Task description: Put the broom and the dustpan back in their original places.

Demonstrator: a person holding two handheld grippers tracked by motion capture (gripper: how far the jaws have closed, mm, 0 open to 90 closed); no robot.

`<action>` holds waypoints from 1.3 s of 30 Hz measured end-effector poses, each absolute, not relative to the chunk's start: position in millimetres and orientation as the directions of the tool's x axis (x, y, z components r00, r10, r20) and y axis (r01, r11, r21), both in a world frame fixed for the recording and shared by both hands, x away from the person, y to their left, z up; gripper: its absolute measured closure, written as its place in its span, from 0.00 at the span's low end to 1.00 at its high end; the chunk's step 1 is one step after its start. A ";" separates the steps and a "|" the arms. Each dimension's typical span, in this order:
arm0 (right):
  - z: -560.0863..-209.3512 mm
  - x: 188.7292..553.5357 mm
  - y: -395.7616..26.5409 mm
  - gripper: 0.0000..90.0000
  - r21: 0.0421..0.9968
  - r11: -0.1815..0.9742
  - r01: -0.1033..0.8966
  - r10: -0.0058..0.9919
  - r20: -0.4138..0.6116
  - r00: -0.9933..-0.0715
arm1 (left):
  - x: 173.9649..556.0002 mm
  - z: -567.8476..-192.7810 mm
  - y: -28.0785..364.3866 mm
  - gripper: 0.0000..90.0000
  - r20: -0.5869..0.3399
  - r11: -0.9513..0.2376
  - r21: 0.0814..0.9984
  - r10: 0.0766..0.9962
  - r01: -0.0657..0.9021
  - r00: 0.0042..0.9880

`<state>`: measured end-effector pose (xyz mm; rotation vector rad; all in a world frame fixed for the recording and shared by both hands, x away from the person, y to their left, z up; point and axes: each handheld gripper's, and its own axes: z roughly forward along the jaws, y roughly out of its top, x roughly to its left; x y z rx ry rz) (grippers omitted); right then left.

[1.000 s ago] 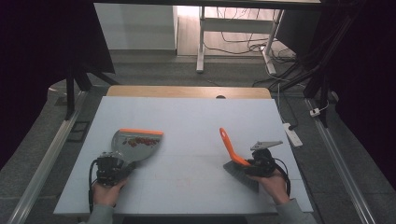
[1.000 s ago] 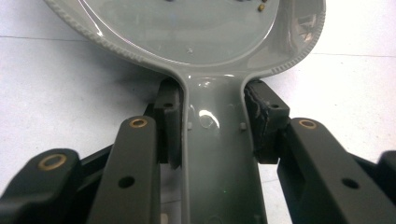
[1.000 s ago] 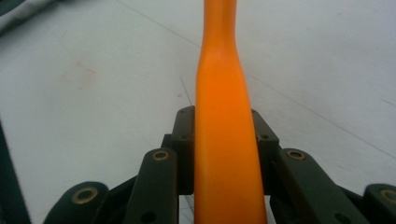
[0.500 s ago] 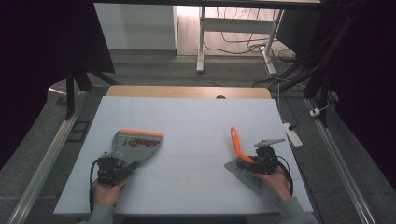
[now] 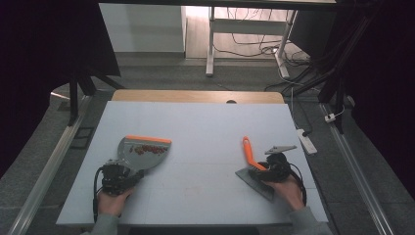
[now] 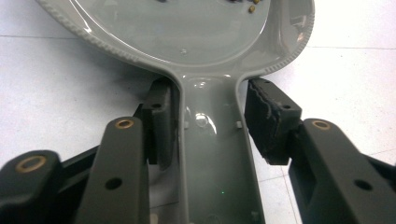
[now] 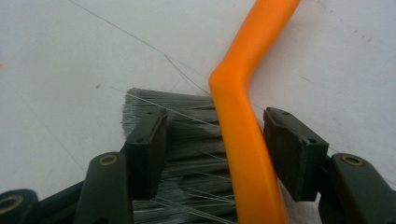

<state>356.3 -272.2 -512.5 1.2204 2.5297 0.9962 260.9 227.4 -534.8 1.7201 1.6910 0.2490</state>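
Down onto the worktop (image 5: 205, 122) has come the brush (image 5: 250, 159): a second ago its orange handle stood up steeply from the right gripper (image 5: 268, 169), and now it lies low at the lower right of the frame, handle pointing towards the upper left, grey bristles fanned out flat beside the person's right hand (image 5: 286, 188). The dustpan (image 5: 142, 152) at the lower left has not shifted.

Seen along the right gripper (image 7: 212, 135), the jaws have just been opening and now stand spread. The orange handle (image 7: 243, 116) runs up between them, with a clear gap to the pad on the right side of the frame, while the other pad rests over the grey bristles (image 7: 187, 135) without pinching them. A few loose bristle strands trail off across the pale surface towards the upper left.

At the left gripper (image 6: 208, 123) the jaws have also just been opening. The dustpan's grey handle (image 6: 212, 154) lies between them; the pad on the left of the frame sits right against its edge, and the ribbed pad on the right stands a little off it, so the grip looks released. From above, the left gripper (image 5: 117, 177) sits at the near end of the dustpan with the left hand (image 5: 111, 200) behind it. The pan's orange lip (image 5: 149, 140) faces the far side of the worktop, and small reddish bits (image 5: 147, 150) lie inside, just behind that lip.
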 end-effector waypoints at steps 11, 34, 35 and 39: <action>-507.5 352.0 -270.7 0.41 0.665 0.461 0.587 0.752 0.058 -0.657 | 257.0 -529.2 227.3 0.30 -0.292 0.068 0.609 0.945 0.790 0.143; -489.1 336.8 -262.3 0.46 0.747 0.515 0.421 0.630 0.003 -0.777 | 247.9 -498.1 218.7 0.33 -0.177 -0.242 0.707 0.849 0.664 0.498; -488.9 335.9 -261.4 0.46 0.747 0.519 0.415 0.625 -0.001 -0.781 | 250.4 -498.3 218.0 0.33 -0.178 -0.251 0.708 0.841 0.660 0.511; -489.5 332.6 -257.2 0.46 0.744 0.543 0.389 0.603 -0.023 -0.798 | 260.6 -501.6 216.9 0.33 -0.190 -0.271 0.703 0.820 0.658 0.540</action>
